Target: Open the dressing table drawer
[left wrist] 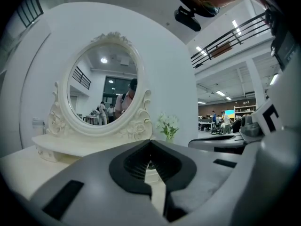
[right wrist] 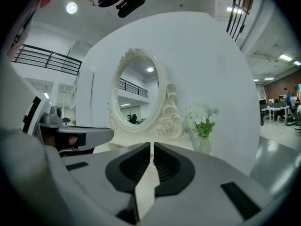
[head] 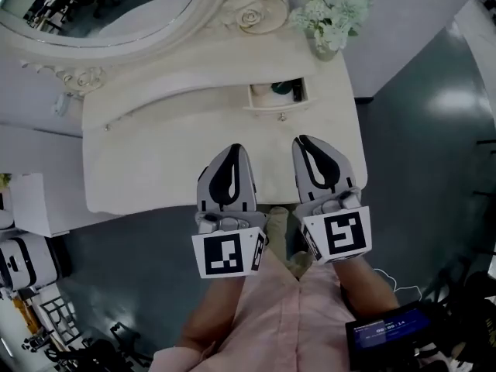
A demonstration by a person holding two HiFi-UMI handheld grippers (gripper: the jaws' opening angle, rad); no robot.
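Note:
The white dressing table (head: pixel 155 157) has a small drawer (head: pixel 277 94) in its raised back section, to the right. The drawer stands pulled out, with a pale round item and a dark item showing inside, and its knob (head: pixel 282 115) faces me. My left gripper (head: pixel 235 147) hovers over the table's front edge with its jaws shut on nothing. Beside it, my right gripper (head: pixel 301 139) also has its jaws together and empty. Both point at the table and are well short of the drawer. In the left gripper view the left gripper (left wrist: pixel 150 142) tips meet. In the right gripper view the right gripper (right wrist: pixel 151 146) shows only a hairline slit.
An oval carved mirror (head: pixel 93 6) rises at the table's back, with a vase of white flowers (head: pixel 329 14) at the back right corner. A white box (head: pixel 35 204) stands left of the table, and a dark device with a screen (head: pixel 387 332) is at lower right. Dark floor surrounds the table.

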